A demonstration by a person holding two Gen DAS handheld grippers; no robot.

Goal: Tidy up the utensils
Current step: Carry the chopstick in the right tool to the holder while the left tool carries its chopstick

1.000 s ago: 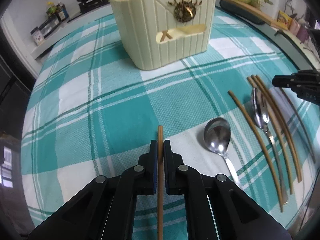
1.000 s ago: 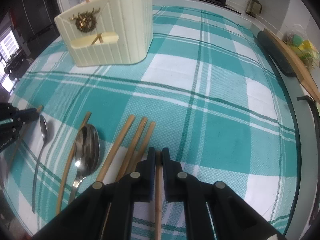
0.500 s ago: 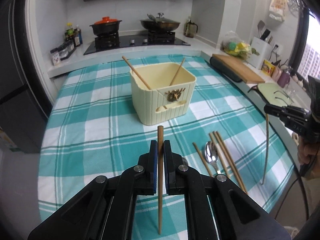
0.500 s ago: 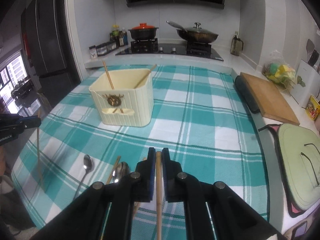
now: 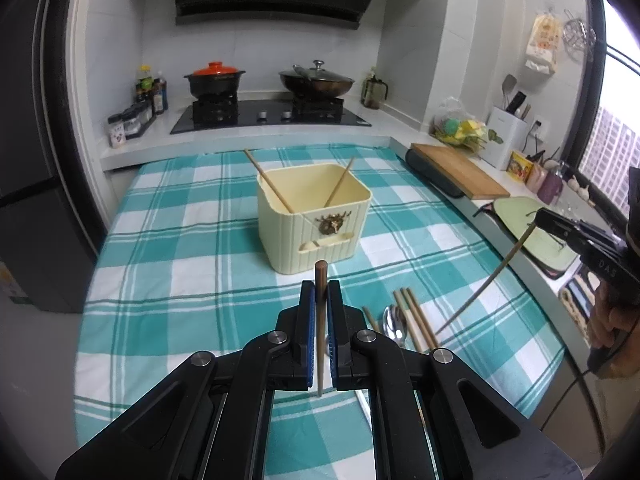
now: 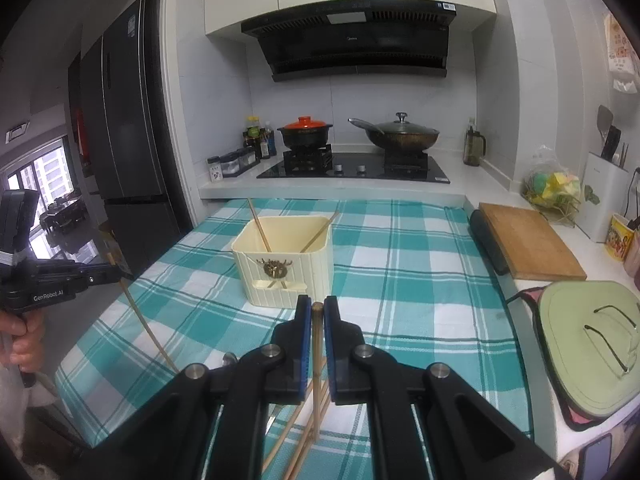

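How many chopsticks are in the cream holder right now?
2. One chopstick leans out over the cream holder's back-left rim, the other chopstick over its back-right rim. The front wall hides the bottom, so something lying flat there would not show.

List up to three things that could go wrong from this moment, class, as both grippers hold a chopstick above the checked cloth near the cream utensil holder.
1. The left gripper pinches its chopstick near the top end, so the long free end may swing and miss the cream utensil holder.
2. Two chopsticks already lean crosswise in the holder; a new one could knock them.
3. The right gripper brings its chopstick toward the same holder, so the two could collide.
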